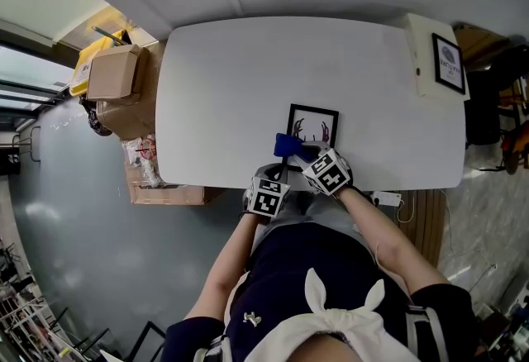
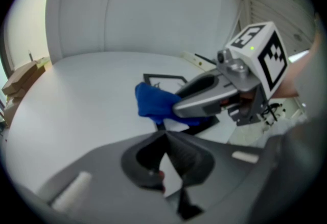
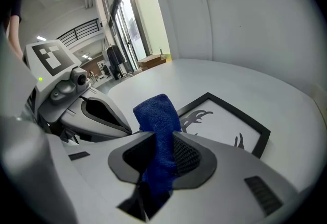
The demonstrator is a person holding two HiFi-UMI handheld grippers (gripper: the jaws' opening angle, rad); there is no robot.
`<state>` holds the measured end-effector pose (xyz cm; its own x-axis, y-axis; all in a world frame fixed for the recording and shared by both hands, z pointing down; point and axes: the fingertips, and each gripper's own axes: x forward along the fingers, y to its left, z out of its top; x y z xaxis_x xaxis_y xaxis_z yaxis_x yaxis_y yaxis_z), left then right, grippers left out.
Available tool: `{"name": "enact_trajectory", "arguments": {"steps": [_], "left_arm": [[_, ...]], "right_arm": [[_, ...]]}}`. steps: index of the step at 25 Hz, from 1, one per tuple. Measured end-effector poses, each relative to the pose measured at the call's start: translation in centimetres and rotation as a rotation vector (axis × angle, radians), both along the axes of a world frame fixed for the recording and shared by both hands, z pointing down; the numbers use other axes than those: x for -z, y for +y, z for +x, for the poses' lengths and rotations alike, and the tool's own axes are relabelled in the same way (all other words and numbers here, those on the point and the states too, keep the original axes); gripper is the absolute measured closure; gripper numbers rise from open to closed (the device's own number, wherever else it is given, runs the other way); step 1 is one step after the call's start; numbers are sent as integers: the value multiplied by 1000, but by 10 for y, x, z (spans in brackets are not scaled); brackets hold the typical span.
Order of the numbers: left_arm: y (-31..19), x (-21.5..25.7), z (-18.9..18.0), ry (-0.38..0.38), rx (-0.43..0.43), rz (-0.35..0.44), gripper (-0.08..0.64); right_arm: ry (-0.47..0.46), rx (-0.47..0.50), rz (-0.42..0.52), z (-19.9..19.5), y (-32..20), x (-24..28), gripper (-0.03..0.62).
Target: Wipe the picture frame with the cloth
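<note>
A person (image 1: 331,294) is facing a white bench (image 1: 231,71) from its near edge, seen from above, and is holding a two-jaw tool in each hand. The right hand-held gripper (image 3: 162,140) is clenching a blue cloth (image 3: 158,115) between its jaws, with the cloth's free end poking up past the jaw tips. A black picture frame (image 1: 312,126) with an antler drawing is lying flat on the bench, close to the person's edge and near its middle. The cloth is sitting over the frame's near left corner, though whether it is pressing on the frame is unclear. The left hand-held gripper (image 2: 165,137) is hovering just beside the right one, its jaws pressing together tip to tip and carrying nothing. Cardboard boxes (image 1: 111,75) are sitting off the bench's left end
</note>
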<state>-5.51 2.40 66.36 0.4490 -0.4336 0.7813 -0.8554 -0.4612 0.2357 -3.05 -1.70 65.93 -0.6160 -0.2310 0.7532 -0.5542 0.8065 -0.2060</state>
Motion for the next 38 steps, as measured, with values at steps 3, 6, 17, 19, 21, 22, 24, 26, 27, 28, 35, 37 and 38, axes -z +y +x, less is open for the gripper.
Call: {"name": "enact_trajectory", "arguments": {"steps": [3, 6, 17, 19, 21, 22, 24, 26, 27, 28, 35, 37, 38], "left_arm": [[0, 1, 0, -3, 6, -2, 557], [0, 1, -1, -2, 11, 3, 557], [0, 3, -1, -3, 23, -1, 557], [0, 3, -1, -4, 25, 4, 557], [0, 3, -2, -7, 29, 4, 557], [0, 3, -3, -9, 32, 5, 557], [0, 3, -3, -10, 38, 13, 557], [-2, 3, -3, -11, 38, 30, 557], [-3, 3, -3, -12, 38, 32, 557], [-3, 3, -3, -13, 38, 30, 557], [6, 4, 1, -30, 12, 1, 557], [9, 4, 4, -24, -1, -2, 557], [10, 4, 6, -18, -10, -3, 557]], "right_arm": [[-1, 4, -7, -1, 6, 0, 494], [-6, 4, -15, -2, 10, 0, 494], [-35, -28, -59, -2, 20, 2, 494], [-36, -28, -63, -3, 23, 2, 494], [-39, -27, -68, -2, 26, 2, 494], [-42, -29, -69, -2, 27, 2, 494], [-46, -33, -67, -2, 29, 3, 494], [-46, -35, -63, -1, 29, 3, 494], [-44, -34, -63, -1, 29, 2, 494], [-43, -32, -62, -1, 29, 2, 494], [-24, -16, -58, -2, 30, 2, 494], [-21, -15, -57, -2, 29, 2, 494], [-21, -16, -56, -2, 29, 2, 494]]}}
